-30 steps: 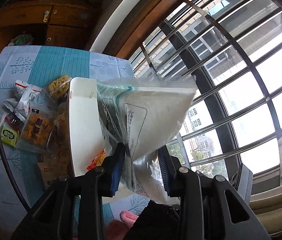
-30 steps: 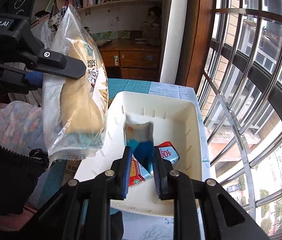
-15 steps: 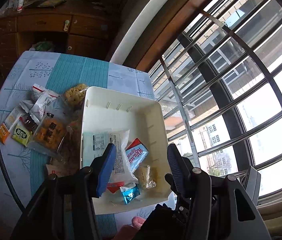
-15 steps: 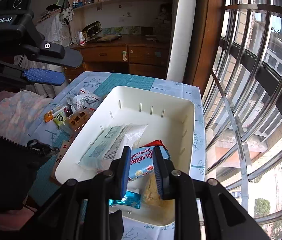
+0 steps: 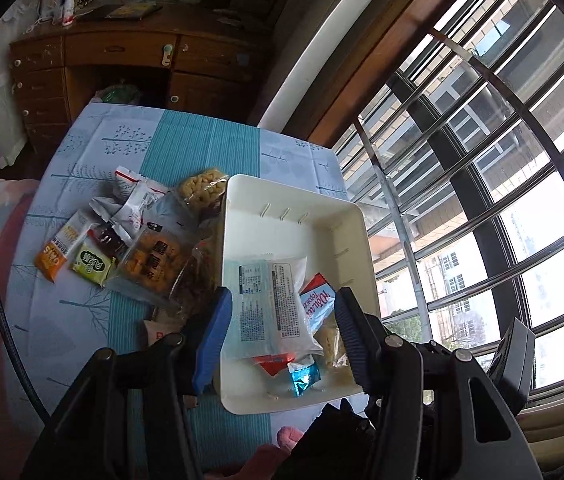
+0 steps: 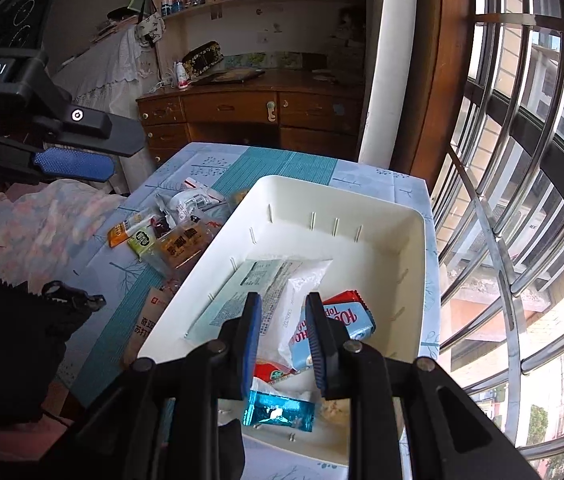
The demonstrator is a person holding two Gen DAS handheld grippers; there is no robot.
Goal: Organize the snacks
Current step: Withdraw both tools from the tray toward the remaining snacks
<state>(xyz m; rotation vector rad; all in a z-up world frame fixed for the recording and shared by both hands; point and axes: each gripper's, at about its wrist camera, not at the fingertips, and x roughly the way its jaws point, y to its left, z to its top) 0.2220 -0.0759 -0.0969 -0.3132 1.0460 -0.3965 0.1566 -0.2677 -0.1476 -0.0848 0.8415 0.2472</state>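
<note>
Both grippers hover empty above the white bin [image 5: 356,236]: the left gripper [image 5: 277,312] spread wide, the right gripper [image 6: 284,316] narrowly parted. Five packets lie in the bin, the big white pouch [image 5: 269,300] uppermost. About eight snacks [image 5: 121,240] wait left of the bin; I'd say one of those gets grabbed next.

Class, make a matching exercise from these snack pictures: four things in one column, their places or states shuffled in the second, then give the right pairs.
1. bread packet
2. orange sachet
3. blue candy
4. left tongs

a. open, holding nothing
b. on the cloth, left of the bin
c. flat in the bin, label side up
d. near the bin's front wall

Pairs: 1-c, 2-b, 3-d, 4-a
</note>
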